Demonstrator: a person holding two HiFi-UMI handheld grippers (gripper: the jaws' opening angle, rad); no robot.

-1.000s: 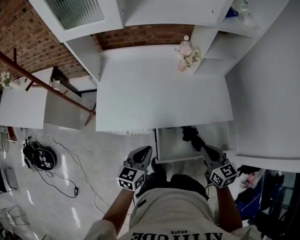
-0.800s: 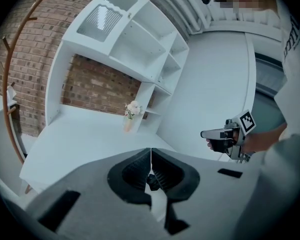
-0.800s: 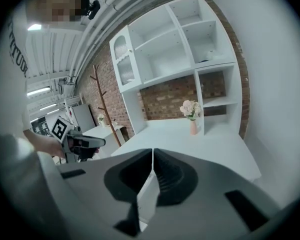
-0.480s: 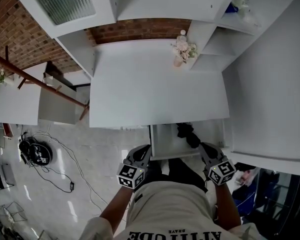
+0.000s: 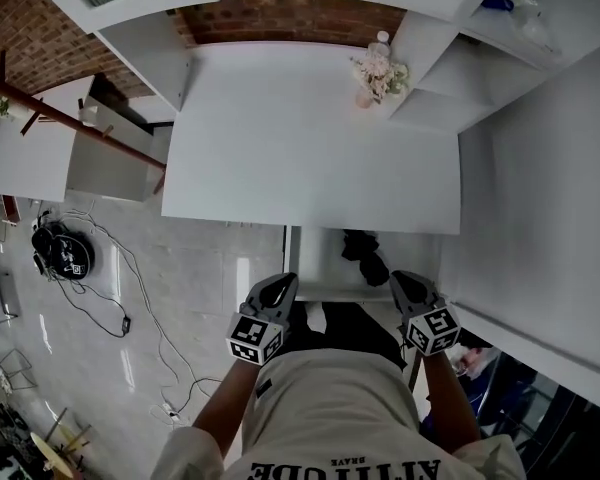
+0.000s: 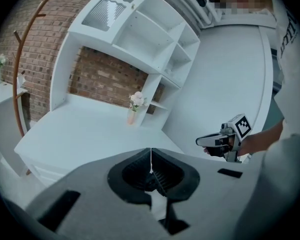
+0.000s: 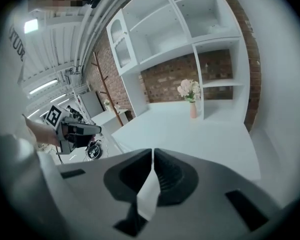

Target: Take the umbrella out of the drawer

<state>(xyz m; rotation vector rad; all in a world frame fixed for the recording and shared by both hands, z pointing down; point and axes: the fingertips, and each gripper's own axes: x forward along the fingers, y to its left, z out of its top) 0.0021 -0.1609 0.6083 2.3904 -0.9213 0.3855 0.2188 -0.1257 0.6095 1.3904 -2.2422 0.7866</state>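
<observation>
The drawer (image 5: 320, 268) under the white desk (image 5: 310, 158) stands pulled out. A black folded umbrella (image 5: 364, 252) lies inside it, near its right side. My left gripper (image 5: 280, 286) hovers at the drawer's front left corner, shut and empty. At the front right corner my right gripper (image 5: 401, 282) is also shut and empty, just short of the umbrella. In the left gripper view the shut jaws (image 6: 150, 160) point over the desk, with the right gripper (image 6: 215, 141) to the side. The right gripper view shows shut jaws (image 7: 153, 160) and the left gripper (image 7: 82, 129). Neither gripper view shows the umbrella.
A vase of flowers (image 5: 373, 76) stands at the desk's back right, beside white shelving (image 5: 450, 88). A wooden coat stand (image 5: 70, 118) and a white side table (image 5: 30, 163) are to the left. A round black device (image 5: 62, 253) and cables (image 5: 145, 308) lie on the floor.
Both grippers have sunk a little and stay shut at the drawer's front. The head view has shifted, so the desk and drawer sit higher in the picture. The umbrella has not moved.
</observation>
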